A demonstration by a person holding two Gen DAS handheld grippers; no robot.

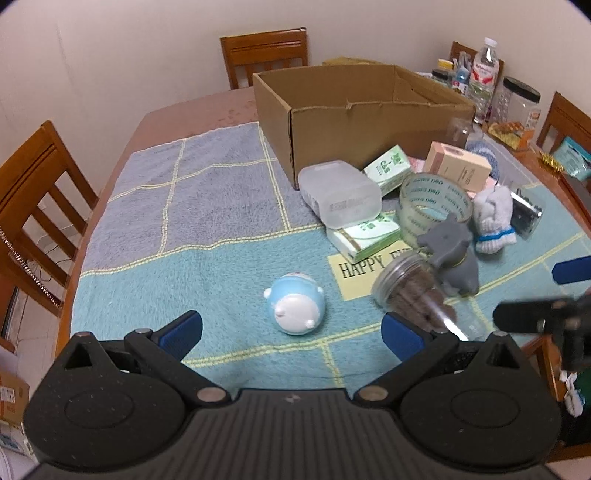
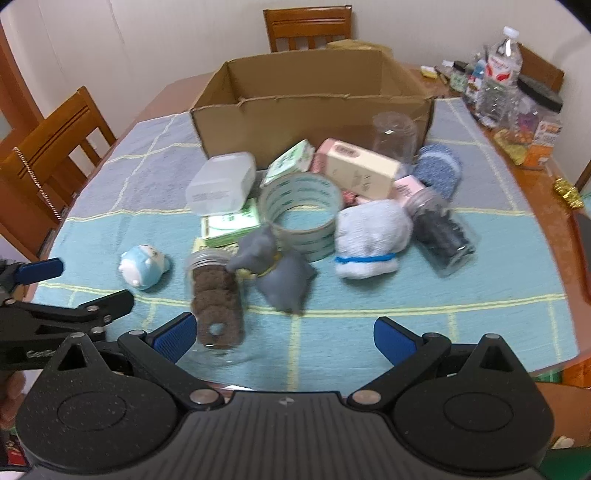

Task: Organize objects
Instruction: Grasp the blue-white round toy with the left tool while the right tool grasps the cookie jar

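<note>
An open cardboard box (image 1: 354, 122) (image 2: 314, 99) stands at the back of the cloth. In front of it lies a pile: a blue-white toy (image 1: 295, 306) (image 2: 146, 266), a clear jar of brown discs (image 1: 417, 295) (image 2: 218, 295), a grey toy (image 1: 452, 258) (image 2: 277, 269), a tape roll (image 1: 434, 206) (image 2: 301, 214), a frosted plastic case (image 1: 340, 192) (image 2: 221, 182), green packs (image 1: 364, 236), a cream box (image 2: 360, 170) and a white sock bundle (image 2: 371, 240). My left gripper (image 1: 291, 332) is open just before the blue-white toy. My right gripper (image 2: 284, 336) is open and empty before the jar and grey toy.
Wooden chairs (image 1: 33, 206) (image 2: 306, 26) surround the table. Bottles and jars (image 1: 487, 74) (image 2: 506, 77) crowd the back right corner. A dark-filled clear jar (image 2: 443, 232) lies at the pile's right. The left half of the cloth (image 1: 184, 206) holds nothing.
</note>
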